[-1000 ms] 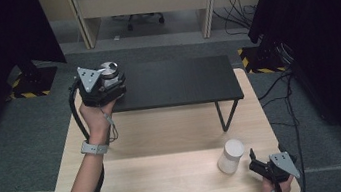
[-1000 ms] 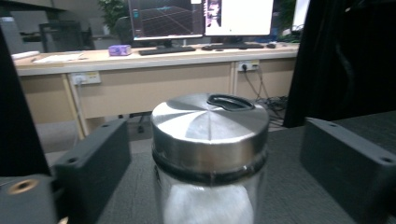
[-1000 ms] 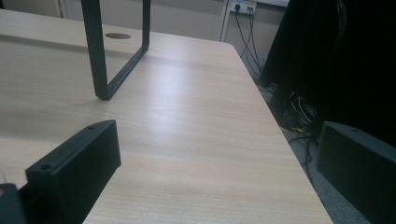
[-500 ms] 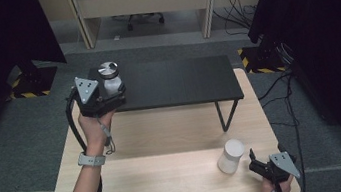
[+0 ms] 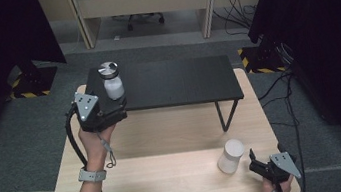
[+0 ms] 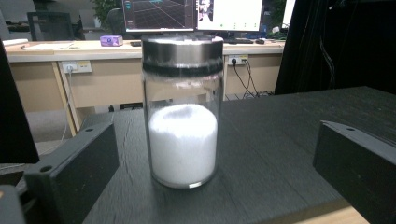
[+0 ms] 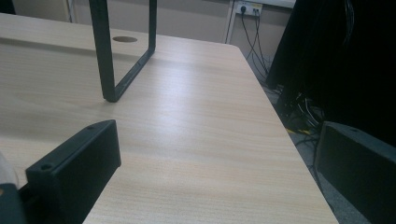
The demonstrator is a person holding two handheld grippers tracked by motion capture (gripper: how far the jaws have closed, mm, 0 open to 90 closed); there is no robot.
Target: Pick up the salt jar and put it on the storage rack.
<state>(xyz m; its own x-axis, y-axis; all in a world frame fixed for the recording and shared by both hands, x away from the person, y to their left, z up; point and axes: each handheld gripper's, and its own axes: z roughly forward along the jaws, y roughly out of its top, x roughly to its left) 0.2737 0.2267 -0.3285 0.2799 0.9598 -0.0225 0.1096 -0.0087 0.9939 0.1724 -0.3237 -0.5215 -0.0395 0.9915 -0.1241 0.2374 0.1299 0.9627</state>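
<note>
1. A pale wooden surface point(image 5: 170, 177) stands on grey carpet, with a low black shelf point(image 5: 176, 82) on its far half, and desks and dark curtains beyond.
2. Nearest, at the right front corner, the right gripper point(image 5: 259, 166) rests on the wood with its fingers point(image 7: 74, 172) apart and nothing between them. A white cup point(image 5: 231, 155) stands just beside it.
3. Farther in, the left gripper point(image 5: 115, 105) sits at the shelf's left front edge. Its fingers point(image 6: 74, 163) have just been opening and now stand wide, clear of the jar on either side.
4. The jar point(image 6: 183, 109) stands upright on the shelf's left end, between those fingers but untouched.
5. It is clear glass with a steel lid point(image 6: 182, 49), about half full of white powder. I judge it moderately heavy, stiff, smooth and breakable if knocked over.
6. The glass wall will likely be slippery, so a square, firm pinch suits it better than a light one.
7. The best hold looks to be the straight wall at the level of the powder, low enough to keep it from tipping. The lid is a poorer place, since it may turn or lift off.
</note>
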